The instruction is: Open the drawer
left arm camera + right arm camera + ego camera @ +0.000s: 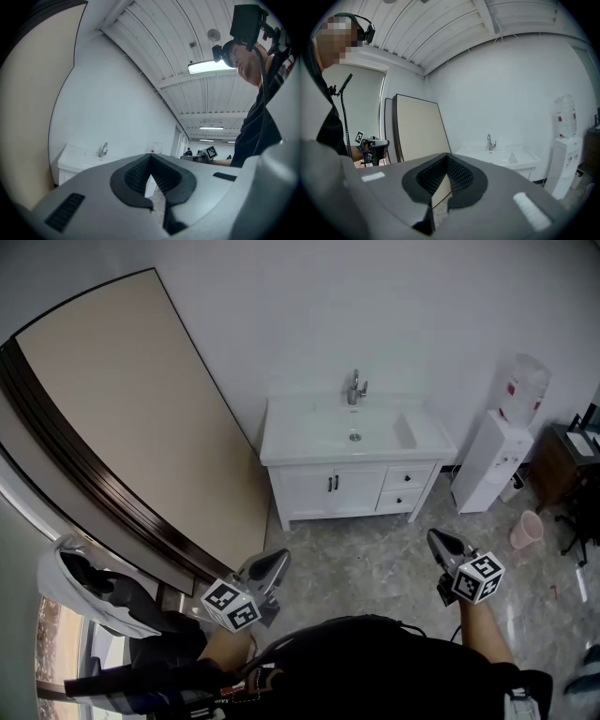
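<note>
A white vanity cabinet (328, 491) with a sink and a faucet (355, 388) stands against the far wall. On its right side are two small drawers, the upper (410, 477) and the lower (403, 500), both closed. My left gripper (280, 559) and my right gripper (435, 539) hang over the floor well short of the cabinet, pointing toward it. Both are shut with nothing between their jaws. The left gripper (151, 157) has the vanity (75, 161) beyond it at the left. The right gripper (446, 155) has the vanity (506, 157) beyond it at the right.
A large beige board (122, 409) leans on the wall left of the cabinet. A white water dispenser (494, 460) stands to its right, with a pink bin (527, 531) and a dark table (562, 460) further right. A bag (84, 582) lies at my left.
</note>
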A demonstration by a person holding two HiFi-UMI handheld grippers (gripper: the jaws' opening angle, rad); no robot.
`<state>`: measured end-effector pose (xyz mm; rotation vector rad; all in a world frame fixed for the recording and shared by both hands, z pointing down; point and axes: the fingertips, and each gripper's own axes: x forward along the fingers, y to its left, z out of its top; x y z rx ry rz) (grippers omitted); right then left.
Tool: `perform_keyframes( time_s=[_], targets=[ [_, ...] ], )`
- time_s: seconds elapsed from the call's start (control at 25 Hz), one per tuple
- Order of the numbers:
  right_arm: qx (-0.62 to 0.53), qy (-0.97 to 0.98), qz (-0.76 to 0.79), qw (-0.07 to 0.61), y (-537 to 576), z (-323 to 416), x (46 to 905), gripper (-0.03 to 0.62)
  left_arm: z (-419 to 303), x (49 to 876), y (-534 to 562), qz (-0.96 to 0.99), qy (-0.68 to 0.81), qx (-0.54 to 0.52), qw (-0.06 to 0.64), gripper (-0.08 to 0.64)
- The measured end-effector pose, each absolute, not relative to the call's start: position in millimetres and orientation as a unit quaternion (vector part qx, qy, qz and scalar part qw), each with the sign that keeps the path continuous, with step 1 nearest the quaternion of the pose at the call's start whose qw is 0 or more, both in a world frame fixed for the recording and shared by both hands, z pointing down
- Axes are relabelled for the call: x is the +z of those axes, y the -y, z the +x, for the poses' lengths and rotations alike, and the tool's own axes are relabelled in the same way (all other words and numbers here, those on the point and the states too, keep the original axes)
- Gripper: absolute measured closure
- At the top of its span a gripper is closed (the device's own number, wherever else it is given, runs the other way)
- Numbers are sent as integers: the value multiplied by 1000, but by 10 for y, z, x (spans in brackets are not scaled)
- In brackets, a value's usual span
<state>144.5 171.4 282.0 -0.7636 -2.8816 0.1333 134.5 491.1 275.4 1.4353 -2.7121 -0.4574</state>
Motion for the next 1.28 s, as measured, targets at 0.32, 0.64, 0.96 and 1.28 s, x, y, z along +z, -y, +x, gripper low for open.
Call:
perform_keyframes(
  time_s=[0.32, 0.64, 0.96, 1.28],
  targets=[
    [57, 956, -277, 82, -1408, 924, 2938, 594, 959, 2795, -4600, 445, 884, -136, 32, 566],
    [50, 946, -314, 68, -590, 103, 2805, 594, 415, 2586, -3747, 407, 903, -134, 16, 566],
    [48, 941, -330, 60, 229, -435, 2710, 594, -28, 2450, -2908, 399, 907, -135, 0, 566],
    [61, 944, -318, 70, 681, -771, 2847, 594, -420, 2519, -2417, 413, 901, -132, 17, 566]
  ],
)
